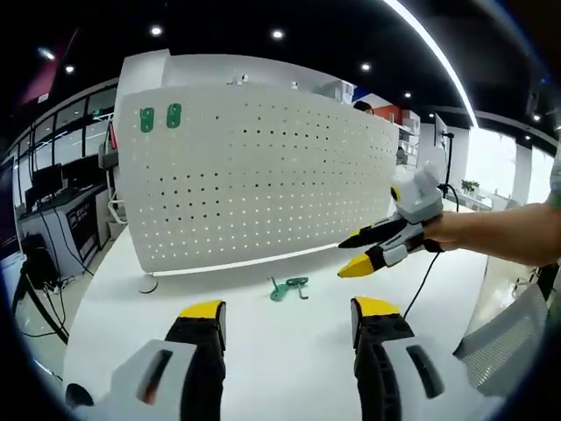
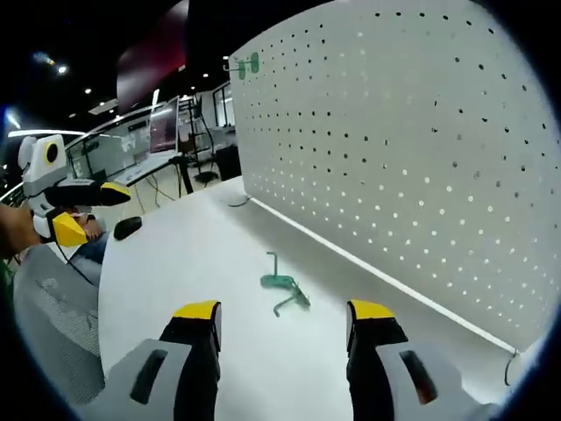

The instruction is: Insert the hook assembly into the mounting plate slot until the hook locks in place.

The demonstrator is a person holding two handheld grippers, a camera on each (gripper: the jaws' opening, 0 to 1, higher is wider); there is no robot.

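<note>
**Left gripper view and right gripper view: both grippers empty, hook on table**

Left gripper view showed the left gripper (image 1: 285,317) with jaws spread and nothing between them, held above the white table (image 1: 131,316). The right gripper (image 1: 368,253) entered that view from the right, jaws parted and empty, a person's hand (image 1: 456,230) behind it. In the right gripper view, the right gripper (image 2: 282,320) was likewise spread and empty.

The green hook assembly (image 1: 289,287) lay flat on the table just ahead of both grippers, in front of the upright white perforated mounting plate (image 1: 263,171). Two green hooks (image 1: 160,117) already sat near the plate's upper corner.

Assessment: insertion had not begun. The hook is thin wire lying flat; jaws could skid on it or pinch it crooked, so its prongs would miss the small holes. Pushing hard might tip the freestanding plate.
</note>
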